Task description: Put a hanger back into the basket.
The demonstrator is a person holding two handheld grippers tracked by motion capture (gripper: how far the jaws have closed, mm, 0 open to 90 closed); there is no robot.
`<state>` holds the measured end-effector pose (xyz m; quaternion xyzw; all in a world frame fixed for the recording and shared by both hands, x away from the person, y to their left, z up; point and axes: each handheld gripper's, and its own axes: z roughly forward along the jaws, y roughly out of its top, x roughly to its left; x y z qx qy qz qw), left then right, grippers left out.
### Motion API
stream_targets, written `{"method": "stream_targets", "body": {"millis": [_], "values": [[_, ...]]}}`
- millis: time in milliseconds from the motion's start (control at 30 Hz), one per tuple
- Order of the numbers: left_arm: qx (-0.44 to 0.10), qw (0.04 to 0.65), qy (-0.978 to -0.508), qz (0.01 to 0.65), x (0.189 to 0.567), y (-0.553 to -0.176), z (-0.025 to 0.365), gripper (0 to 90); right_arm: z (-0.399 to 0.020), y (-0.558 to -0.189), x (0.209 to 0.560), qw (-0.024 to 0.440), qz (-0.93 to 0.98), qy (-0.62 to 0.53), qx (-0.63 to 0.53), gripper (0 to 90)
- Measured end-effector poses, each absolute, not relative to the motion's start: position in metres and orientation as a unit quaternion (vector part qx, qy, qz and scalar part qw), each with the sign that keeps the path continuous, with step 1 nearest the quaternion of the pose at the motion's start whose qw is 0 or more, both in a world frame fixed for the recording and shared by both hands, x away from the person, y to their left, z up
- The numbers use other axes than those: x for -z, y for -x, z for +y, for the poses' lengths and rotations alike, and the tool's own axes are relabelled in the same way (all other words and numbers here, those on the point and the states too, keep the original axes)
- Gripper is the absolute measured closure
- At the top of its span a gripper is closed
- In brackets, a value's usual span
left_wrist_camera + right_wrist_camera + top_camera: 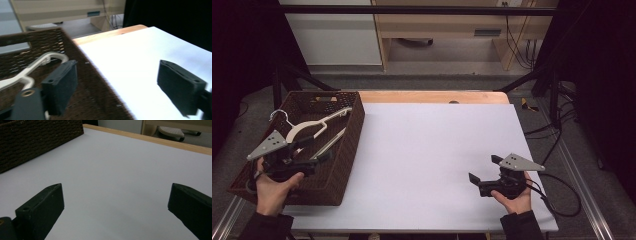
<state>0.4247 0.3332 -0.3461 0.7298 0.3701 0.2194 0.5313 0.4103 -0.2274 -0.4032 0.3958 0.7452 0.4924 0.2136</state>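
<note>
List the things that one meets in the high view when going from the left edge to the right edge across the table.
left gripper → white hanger in the brown woven basket → white table surface → right gripper → its black cable

l tongs [314,159] held in l hand [272,190], jaws wide apart, nothing between 'em – r tongs [484,175] in r hand [514,197], jaws spread too, empty.
</note>
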Motion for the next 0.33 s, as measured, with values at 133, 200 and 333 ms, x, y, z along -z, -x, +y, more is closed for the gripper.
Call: {"method": "stream_targets", "body": {"millis": [133, 200, 333], "values": [[-0.205, 0.529, -0.739, 0.363, 0.356, -0.421, 0.315, 8.0, -0.229, -0.409, 0.402, 0.215, 0.744, -0.395, -0.493, 0.4], [-0.200, 0.525, -0.745, 0.358, 0.363, -0.420, 0.307, 7.1, -0.229, -0.409, 0.402, 0.217, 0.743, -0.396, -0.495, 0.3], [-0.199, 0.520, -0.752, 0.353, 0.373, -0.417, 0.302, 6.3, -0.231, -0.408, 0.400, 0.220, 0.738, -0.394, -0.502, 0.4]]}}
